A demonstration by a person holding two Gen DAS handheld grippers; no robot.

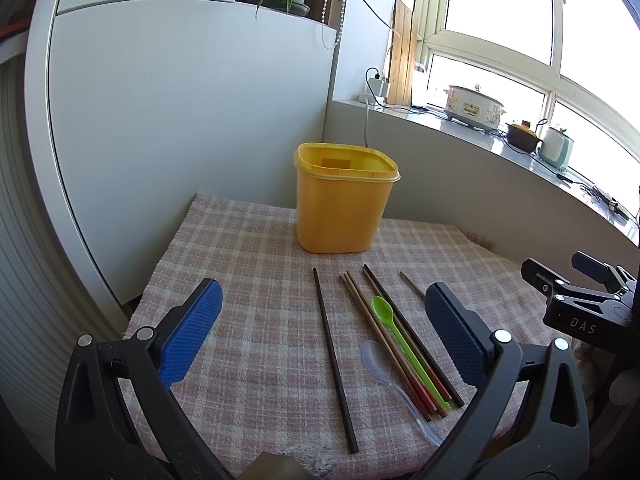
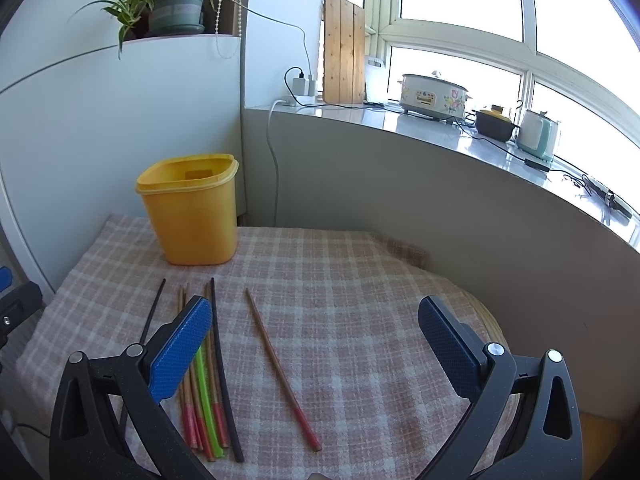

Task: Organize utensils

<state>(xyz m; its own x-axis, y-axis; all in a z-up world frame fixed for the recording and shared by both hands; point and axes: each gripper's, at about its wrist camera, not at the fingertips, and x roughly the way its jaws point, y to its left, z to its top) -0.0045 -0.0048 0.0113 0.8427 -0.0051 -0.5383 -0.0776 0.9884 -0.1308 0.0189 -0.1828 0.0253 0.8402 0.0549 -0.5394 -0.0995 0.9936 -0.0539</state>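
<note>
Left gripper (image 1: 322,332) and right gripper (image 2: 316,344) both spread wide, empty, above chopsticks (image 1: 390,340), green spoon (image 1: 394,330); yellow container (image 1: 340,200) upright behind on checked cloth (image 1: 248,248)

We can read only the white letters "DAS" printed on the black body of the right tool (image 1: 578,280), seen at the right edge of the left wrist view.
</note>
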